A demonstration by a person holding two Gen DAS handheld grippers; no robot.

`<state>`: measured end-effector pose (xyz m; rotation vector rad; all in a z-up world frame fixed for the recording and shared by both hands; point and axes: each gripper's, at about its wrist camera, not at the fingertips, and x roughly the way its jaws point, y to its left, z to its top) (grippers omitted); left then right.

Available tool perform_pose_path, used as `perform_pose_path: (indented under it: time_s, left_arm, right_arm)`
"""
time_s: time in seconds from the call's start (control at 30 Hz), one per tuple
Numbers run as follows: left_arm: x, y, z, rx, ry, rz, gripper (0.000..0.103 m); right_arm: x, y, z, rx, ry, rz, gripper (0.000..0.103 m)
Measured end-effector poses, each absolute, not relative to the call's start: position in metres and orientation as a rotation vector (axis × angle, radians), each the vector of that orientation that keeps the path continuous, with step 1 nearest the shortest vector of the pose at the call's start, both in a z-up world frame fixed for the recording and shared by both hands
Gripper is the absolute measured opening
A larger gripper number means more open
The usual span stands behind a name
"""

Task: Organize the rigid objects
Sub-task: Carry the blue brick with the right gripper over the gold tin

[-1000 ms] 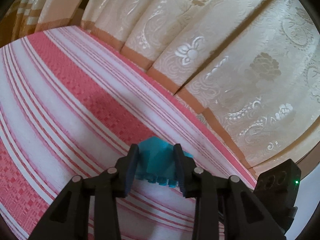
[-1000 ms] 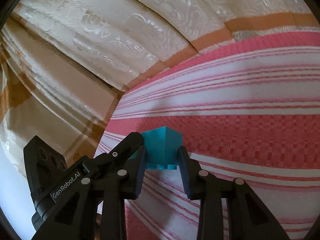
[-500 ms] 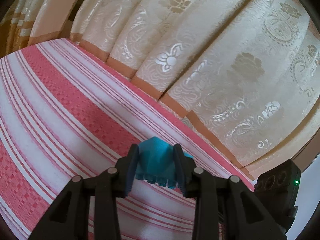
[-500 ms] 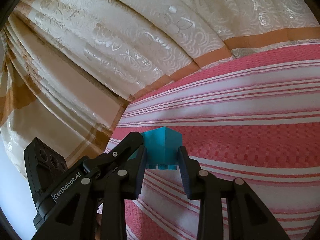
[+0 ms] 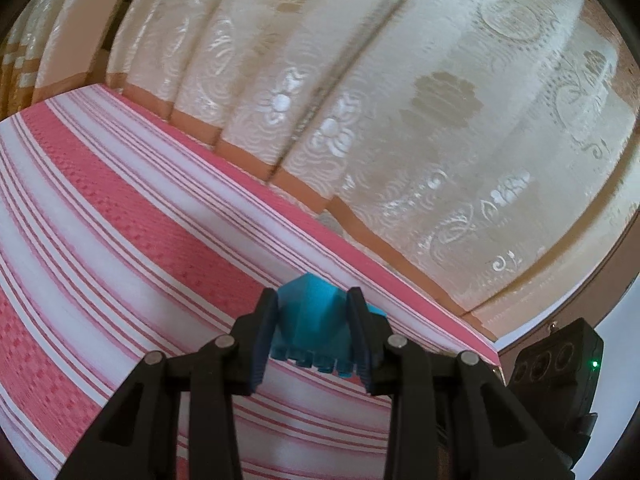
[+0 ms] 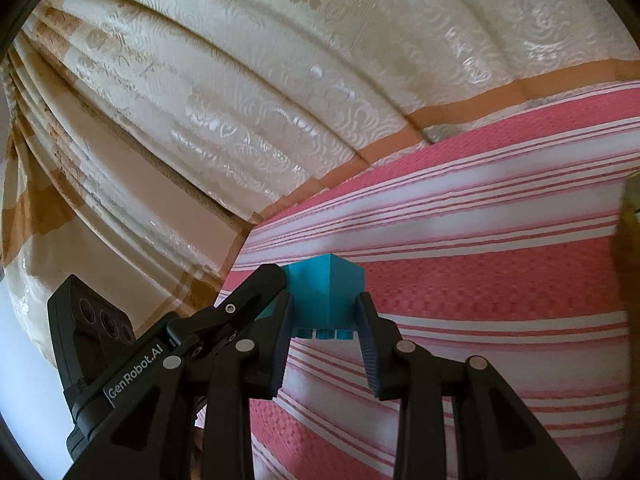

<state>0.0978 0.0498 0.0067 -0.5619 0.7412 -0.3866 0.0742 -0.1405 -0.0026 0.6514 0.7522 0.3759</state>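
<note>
A teal blue building block [image 5: 310, 322] with studs on its underside sits between the fingers of my left gripper [image 5: 312, 326], which is shut on it above the red and white striped cloth [image 5: 120, 240]. My right gripper [image 6: 324, 316] is shut on the same teal block [image 6: 326, 296] from the other side. The other gripper's black body shows in each view: at the lower right [image 5: 556, 364] of the left wrist view and at the lower left [image 6: 132, 364] of the right wrist view.
A cream patterned curtain [image 5: 400, 100] with an orange hem hangs behind the cloth's far edge; it also fills the upper part of the right wrist view [image 6: 240, 80]. A blurred yellowish object [image 6: 630, 208] shows at the right edge.
Both grippers have tilted upward with the block still held between them: the curtain fills more of each view and the cloth has dropped lower. The yellowish object has come into the right view.
</note>
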Motion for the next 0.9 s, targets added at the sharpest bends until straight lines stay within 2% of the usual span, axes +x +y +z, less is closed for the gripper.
perform_pose_path:
  time_s: [0.1, 0.5, 0.9]
  left_arm:
    - [0.088, 0.036, 0.015, -0.526, 0.729, -0.384, 0.033]
    - [0.057, -0.029, 0.053, -0.449, 0.69, -0.459, 0.033]
    - [0.017, -0.127, 0.077, -0.373, 0.691, -0.583, 0.033]
  right_arm:
    - [0.063, -0.153, 0.005, 0.63, 0.729, 0.36, 0.027]
    - [0.01, -0.214, 0.033, 0.67, 0.63, 0.317, 0.027]
    - [-0.053, -0.304, 0.052, 0.72, 0.538, 0.212, 0.027]
